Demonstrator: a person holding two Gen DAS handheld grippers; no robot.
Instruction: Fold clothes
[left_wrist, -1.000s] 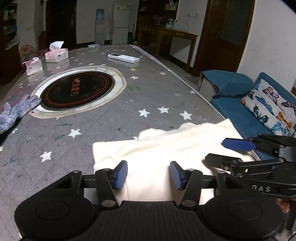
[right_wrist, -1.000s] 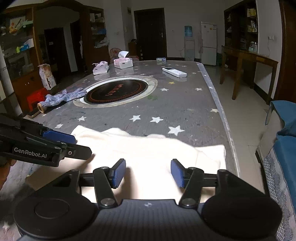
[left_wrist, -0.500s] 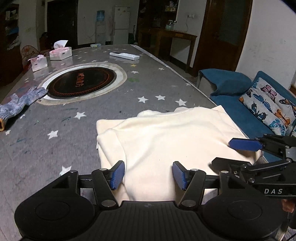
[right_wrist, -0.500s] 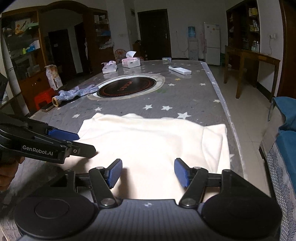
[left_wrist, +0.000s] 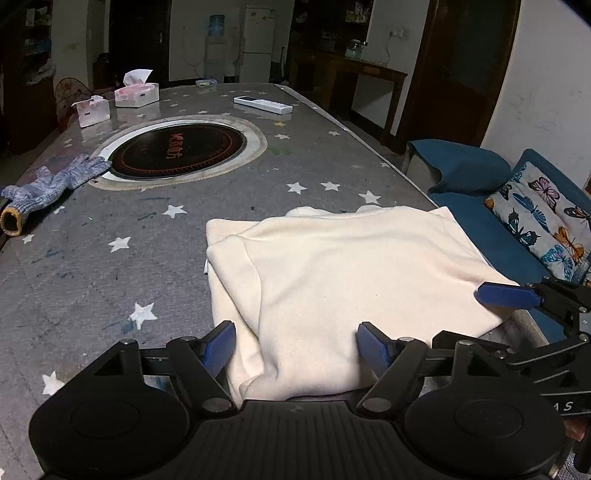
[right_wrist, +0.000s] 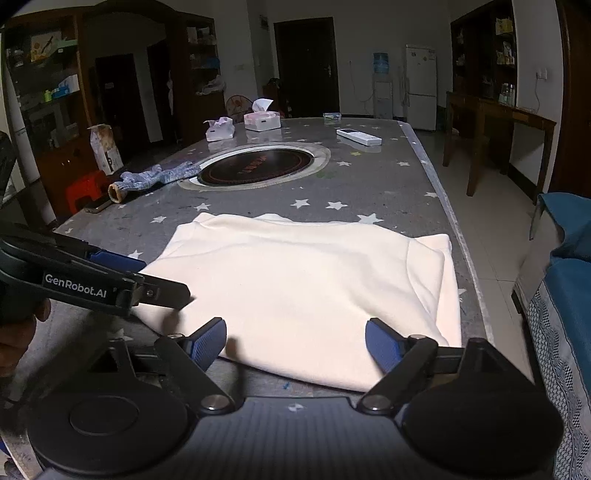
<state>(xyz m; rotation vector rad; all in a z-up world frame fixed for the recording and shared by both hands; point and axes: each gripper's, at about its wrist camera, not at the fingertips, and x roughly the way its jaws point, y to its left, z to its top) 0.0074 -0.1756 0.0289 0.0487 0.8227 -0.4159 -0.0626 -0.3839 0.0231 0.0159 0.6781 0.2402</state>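
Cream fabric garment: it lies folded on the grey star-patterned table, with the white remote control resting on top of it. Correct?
Not quite. The cream fabric garment does lie folded on the grey star-patterned table, but the white remote control is not on it. The right wrist view shows the remote far off on the bare tabletop, beyond the round black cooktop.

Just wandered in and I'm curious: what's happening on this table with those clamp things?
A person is folding clothes with a handheld gripper in each hand. A cream garment lies folded on the star-patterned table. The left gripper and right gripper sit at its near edge, jaws opening; neither grips the cloth.
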